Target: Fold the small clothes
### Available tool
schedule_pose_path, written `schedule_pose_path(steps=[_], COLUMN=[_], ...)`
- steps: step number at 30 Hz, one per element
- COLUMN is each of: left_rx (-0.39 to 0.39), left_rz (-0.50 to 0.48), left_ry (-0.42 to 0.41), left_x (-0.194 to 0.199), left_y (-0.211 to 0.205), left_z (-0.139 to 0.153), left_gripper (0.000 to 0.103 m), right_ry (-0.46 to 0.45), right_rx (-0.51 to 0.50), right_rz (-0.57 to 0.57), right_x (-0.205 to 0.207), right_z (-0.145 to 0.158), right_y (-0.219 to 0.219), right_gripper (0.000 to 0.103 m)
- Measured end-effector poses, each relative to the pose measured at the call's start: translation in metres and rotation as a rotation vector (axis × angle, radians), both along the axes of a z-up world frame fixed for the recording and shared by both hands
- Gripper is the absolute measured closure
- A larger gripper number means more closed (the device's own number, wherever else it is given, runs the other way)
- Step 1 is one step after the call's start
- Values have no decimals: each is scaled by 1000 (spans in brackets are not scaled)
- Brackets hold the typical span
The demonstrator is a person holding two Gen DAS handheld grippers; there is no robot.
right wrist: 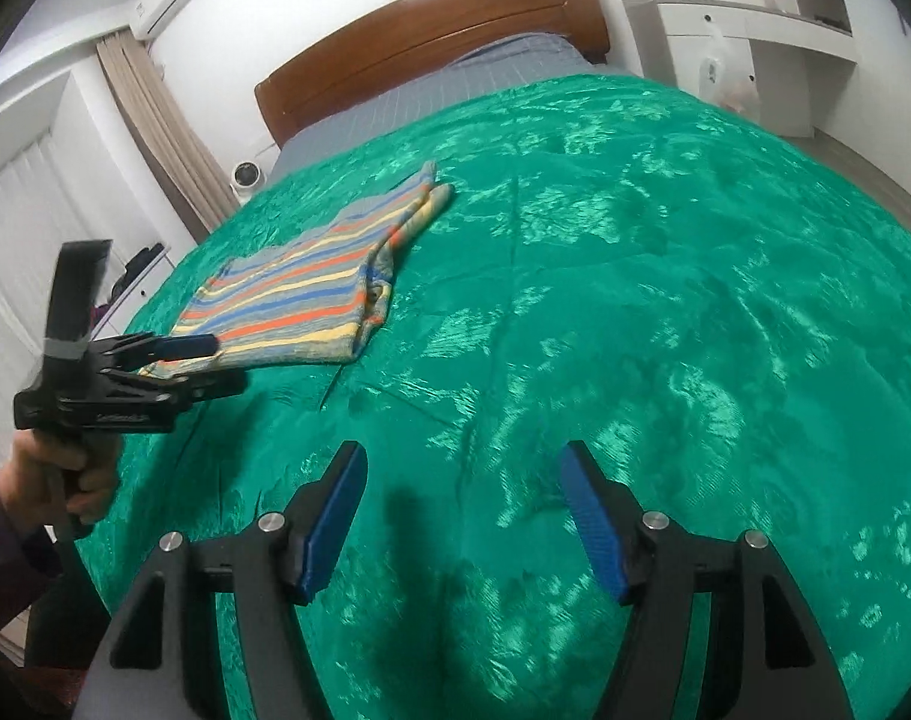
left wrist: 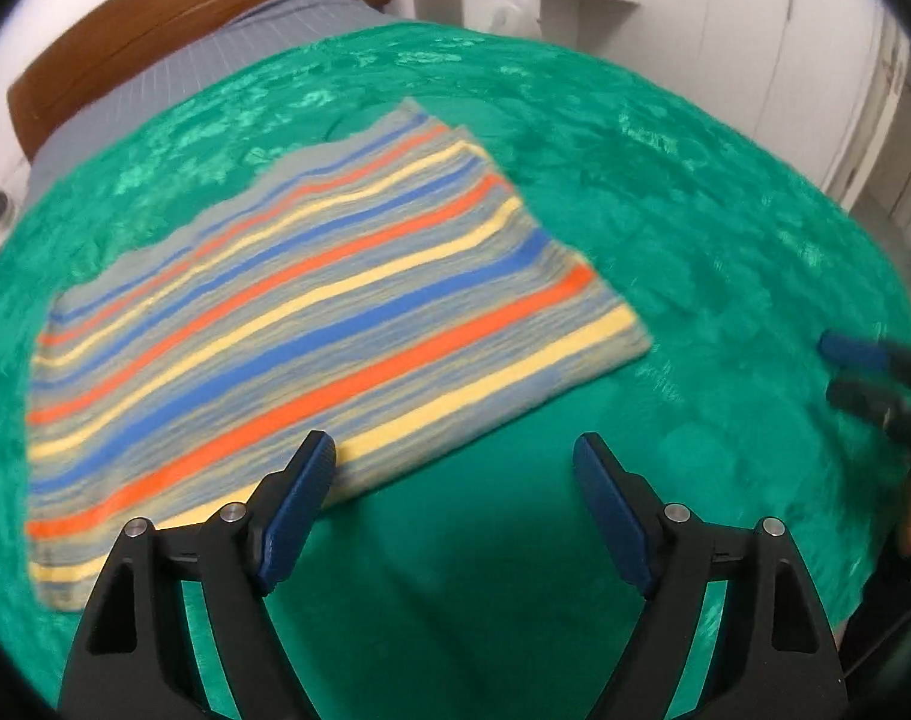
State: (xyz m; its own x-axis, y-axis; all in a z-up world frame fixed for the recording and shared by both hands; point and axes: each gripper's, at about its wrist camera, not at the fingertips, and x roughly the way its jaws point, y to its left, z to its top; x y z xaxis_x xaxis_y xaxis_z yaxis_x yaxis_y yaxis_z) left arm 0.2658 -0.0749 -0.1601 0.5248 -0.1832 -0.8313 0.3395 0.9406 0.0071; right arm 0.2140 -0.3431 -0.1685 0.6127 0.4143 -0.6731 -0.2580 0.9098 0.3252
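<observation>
Both tongs point(left wrist: 455, 468) point(right wrist: 463, 480) released above striped garment point(left wrist: 311, 324); no legible writing

A small striped garment point(left wrist: 311, 324) is lying folded flat on the green bedspread point(left wrist: 665, 210), showing as a rough rectangle with bands of orange, blue, pale yellow and grey running along its length. From the right wrist view the garment point(right wrist: 311, 294) is sitting on the left half of the bed, its layers stacked, with a folded edge facing right and a narrower part trailing off toward the headboard. Its near edge is lying straight; the far edge is looking uneven and stepped. The fabric is resting smooth, with no large wrinkles showing.
</observation>
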Motion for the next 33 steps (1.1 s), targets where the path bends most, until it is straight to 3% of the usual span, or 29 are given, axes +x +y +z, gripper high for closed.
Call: schedule_pose_path(steps=[3, 8, 18, 24, 27, 33], left_rx=[-81, -40, -159, -104, -122, 15], left_rz=[47, 83, 479, 517, 409, -65], left_ry=[43, 35, 78, -16, -55, -101], left_x=[2, -15, -53, -61, -50, -19], left_y=[15, 30, 186, 198, 164, 1], left_z=[-3, -6, -12, 12, 23, 8], left_gripper=[19, 19, 19, 18, 18, 18], right_ry=[8, 7, 15, 33, 28, 37], right_rx=[10, -14, -19, -19, -2, 51], right_rz=[3, 24, 25, 67, 92, 100], right_x=[-2, 5, 9, 21, 33, 68], right_z=[-6, -13, -21, -1, 14, 39], right_y=[-3, 6, 10, 19, 21, 9], right_gripper=[36, 31, 25, 25, 25, 25])
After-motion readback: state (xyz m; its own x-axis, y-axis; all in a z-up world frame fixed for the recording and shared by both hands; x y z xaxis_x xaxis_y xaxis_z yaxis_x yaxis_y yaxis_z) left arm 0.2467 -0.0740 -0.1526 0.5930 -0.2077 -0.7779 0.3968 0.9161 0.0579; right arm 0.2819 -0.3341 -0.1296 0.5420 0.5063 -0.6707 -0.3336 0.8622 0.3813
